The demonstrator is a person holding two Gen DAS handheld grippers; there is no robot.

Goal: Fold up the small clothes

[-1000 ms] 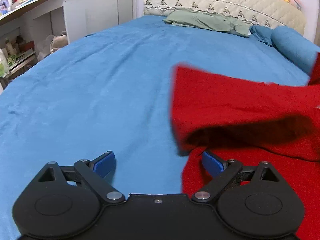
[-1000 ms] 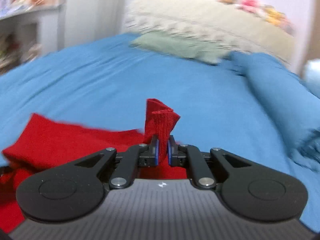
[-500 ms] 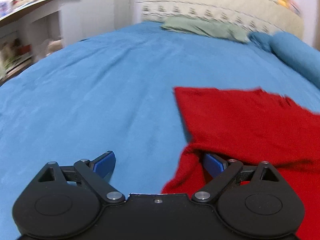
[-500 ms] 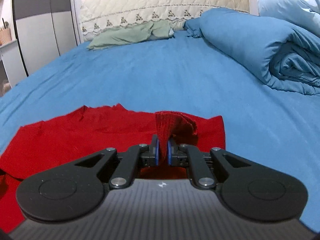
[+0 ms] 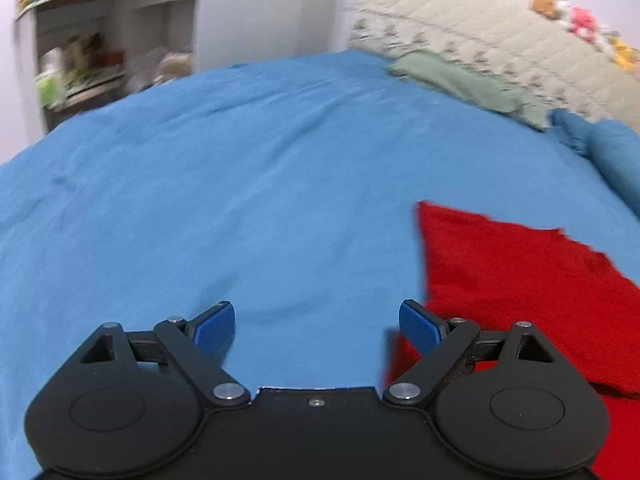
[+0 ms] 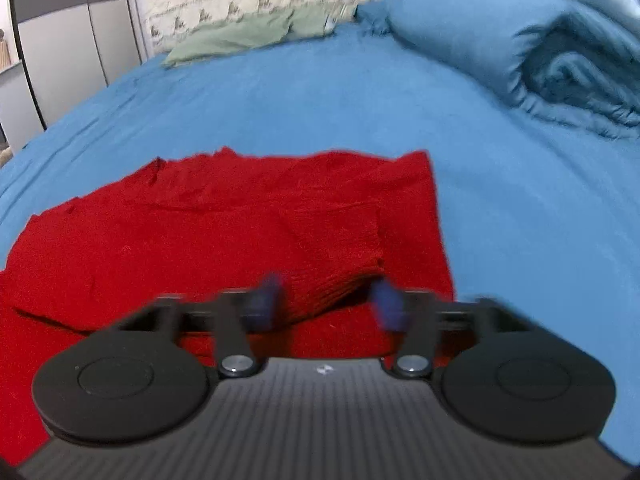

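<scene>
Red garment [image 6: 224, 220] lies under the spread right tool [image 6: 326, 300], beside the spread left tool [image 5: 316, 326].

Left tool [image 5: 316, 322] — matte black, blue pads, silver screws, right tool [image 6: 326, 300] — ribbed grey housing, pads blurred, probably blue

Blue bedsheet [image 5: 240, 200], green pillow [image 6: 248, 36], rolled blue duvet [image 6: 520, 48], cluttered white shelf [image 5: 112, 32]
</scene>
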